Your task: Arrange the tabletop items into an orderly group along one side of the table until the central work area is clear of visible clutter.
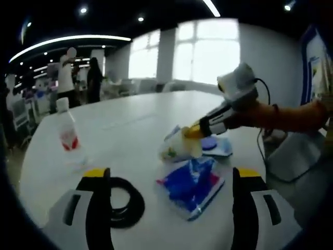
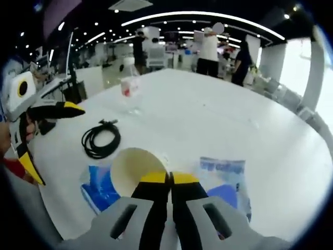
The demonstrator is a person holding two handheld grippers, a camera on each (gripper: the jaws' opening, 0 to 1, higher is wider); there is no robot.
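A large white table [image 1: 156, 112] carries all the clutter, with people standing well beyond its far end. On it, in the left gripper view, a blue plastic packet [image 1: 191, 186] lies flat between the left gripper's [image 1: 171, 195] two jaws, which stand wide apart with nothing held. Just past the packet a paper cup [image 1: 179, 146] is tipped on its side, and the right gripper [image 1: 193, 130] reaches in from the right with its jaws pinched together on the cup's rim. Beside the cup lies a smaller blue-and-white packet [image 1: 218, 146]. A coiled black cable [image 1: 125, 200] rests on the table, partly hidden behind the near left jaw. Farther left, a clear plastic bottle [image 1: 66, 130] with a red label stands upright, apart from the rest.

In the right gripper view, the closed jaws grip the cup [image 2: 136, 171] at its open mouth.
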